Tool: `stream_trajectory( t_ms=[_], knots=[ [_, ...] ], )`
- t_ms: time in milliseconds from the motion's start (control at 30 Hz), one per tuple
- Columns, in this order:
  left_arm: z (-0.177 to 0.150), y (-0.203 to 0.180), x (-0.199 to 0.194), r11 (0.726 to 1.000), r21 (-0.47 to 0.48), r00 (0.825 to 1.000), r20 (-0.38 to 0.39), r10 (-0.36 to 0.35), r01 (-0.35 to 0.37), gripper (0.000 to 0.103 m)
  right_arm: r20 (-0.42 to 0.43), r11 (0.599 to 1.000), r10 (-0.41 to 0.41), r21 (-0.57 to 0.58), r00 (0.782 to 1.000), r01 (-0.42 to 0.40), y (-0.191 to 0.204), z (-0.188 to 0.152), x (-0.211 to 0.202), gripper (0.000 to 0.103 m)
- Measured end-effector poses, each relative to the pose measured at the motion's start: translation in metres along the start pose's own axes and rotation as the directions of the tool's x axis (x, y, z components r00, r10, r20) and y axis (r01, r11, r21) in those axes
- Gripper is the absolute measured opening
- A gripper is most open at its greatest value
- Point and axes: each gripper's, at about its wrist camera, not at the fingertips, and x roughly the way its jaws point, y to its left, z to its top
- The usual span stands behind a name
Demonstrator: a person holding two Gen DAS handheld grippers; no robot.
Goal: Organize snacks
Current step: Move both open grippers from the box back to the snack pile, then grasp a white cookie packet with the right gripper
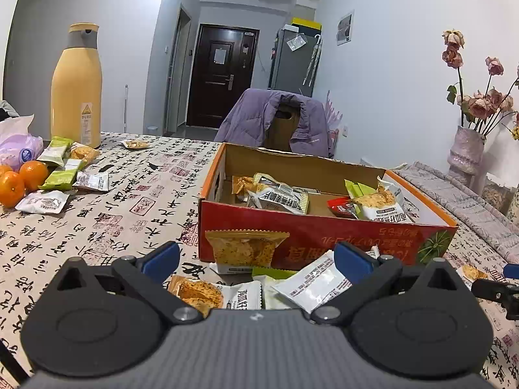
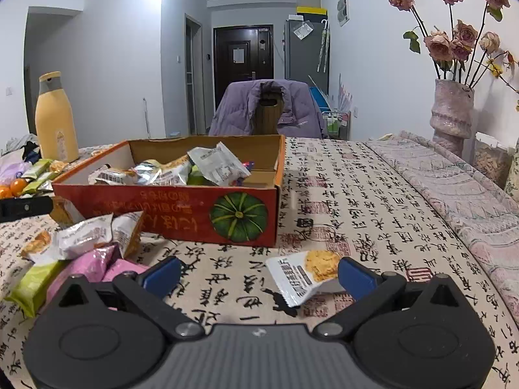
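Observation:
A red cardboard box [image 1: 311, 240] with several snack packets inside stands on the table; the right wrist view shows the box [image 2: 181, 210] from its pumpkin-printed end. My left gripper [image 1: 256, 261] is open low over a heap of packets [image 1: 311, 283] in front of the box, nothing pinched. One orange cracker packet [image 1: 245, 249] leans on the box wall. My right gripper [image 2: 259, 274] is open too, with a white cracker packet [image 2: 305, 275] lying just inside its right finger [image 2: 353, 274]. Pink and green packets [image 2: 90, 265] lie to its left.
More packets [image 1: 65, 171] and oranges [image 1: 19, 181] lie at the far left beside a yellow thermos [image 1: 76, 87]. A chair with a purple jacket [image 1: 275, 120] stands behind the table. A vase of dried roses [image 2: 451, 113] and a folded quilted cloth [image 2: 454, 188] fill the right side.

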Motion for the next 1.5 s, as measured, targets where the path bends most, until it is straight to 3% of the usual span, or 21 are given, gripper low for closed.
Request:
stream_trajectory(
  t_ms=[333,633,1133,1233,1300,1500],
  knots=[
    [-0.005,-0.001,0.001,1.000,0.005,1.000,0.001,0.001,-0.001,0.103,-0.088,0.997,-0.079,-0.027,0.993,0.077,-0.021,0.005,0.026,0.103],
    [-0.006,0.001,0.001,1.000,-0.006,1.000,-0.005,-0.007,0.007,0.103,-0.196,0.998,-0.055,-0.017,0.979,0.053,-0.038,0.010,0.070,0.101],
    [-0.007,0.001,0.005,1.000,-0.013,1.000,-0.026,-0.016,0.015,0.103,-0.214,1.000,-0.003,0.018,0.977,0.007,-0.046,0.011,0.079,0.103],
    [-0.008,0.001,0.004,1.000,-0.016,1.000,-0.024,-0.018,0.018,0.103,-0.194,1.000,0.003,0.014,0.981,0.000,-0.044,0.010,0.074,0.089],
    [-0.008,0.002,0.004,1.000,-0.018,1.000,-0.024,-0.020,0.020,0.103,-0.182,1.000,0.010,0.011,0.983,-0.008,-0.042,0.010,0.070,0.072],
    [-0.007,0.003,0.003,0.999,-0.026,1.000,-0.022,-0.021,0.020,0.103,-0.154,1.000,-0.013,0.019,0.988,0.016,-0.040,0.008,0.061,0.063]
  ],
)
